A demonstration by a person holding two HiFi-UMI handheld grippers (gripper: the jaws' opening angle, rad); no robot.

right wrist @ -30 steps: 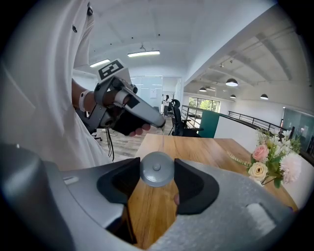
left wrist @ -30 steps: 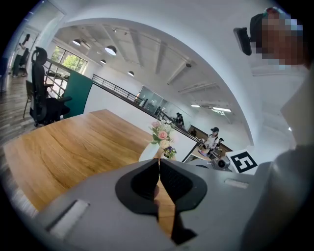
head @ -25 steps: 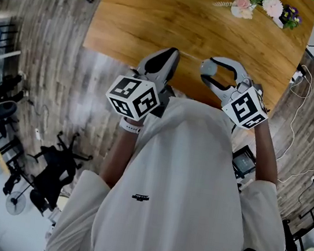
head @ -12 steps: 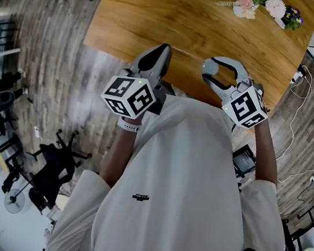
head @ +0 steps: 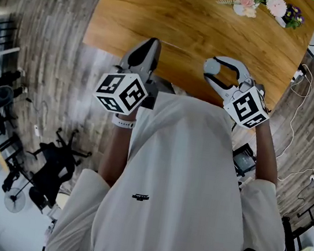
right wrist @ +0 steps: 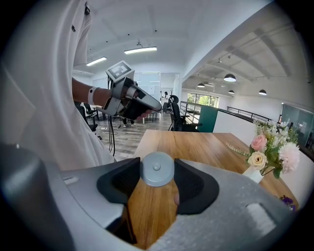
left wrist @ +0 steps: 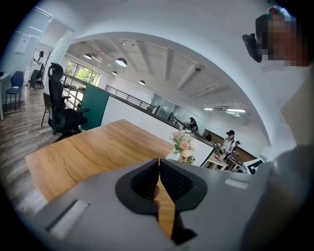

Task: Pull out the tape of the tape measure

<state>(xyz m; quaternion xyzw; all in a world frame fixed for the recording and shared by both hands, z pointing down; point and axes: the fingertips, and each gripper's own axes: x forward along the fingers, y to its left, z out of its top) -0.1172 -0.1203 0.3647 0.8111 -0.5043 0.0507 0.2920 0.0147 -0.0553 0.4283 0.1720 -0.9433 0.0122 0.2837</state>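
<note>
Claws on both sides hang over the near edge of the wooden surface [head: 190, 22], close in front of the person's chest. Right claw [head: 211, 73] is spread fairly wide, its pads pressed on the rim of a small round grey tape measure [right wrist: 157, 168], which is held clear above the wood. Left claw [left wrist: 159, 171] has its jaws together, and nothing shows between them.

The case looks light, hard and smooth, so it may twist or slip in a rim grip once the tape is pulled. The tape is probably thin and springy, best pinched at its end tab, which no view shows.

Both forearms are bent at chest height. Both claws point forward and somewhat down, well apart, with the left tips angled away from the case.
</note>
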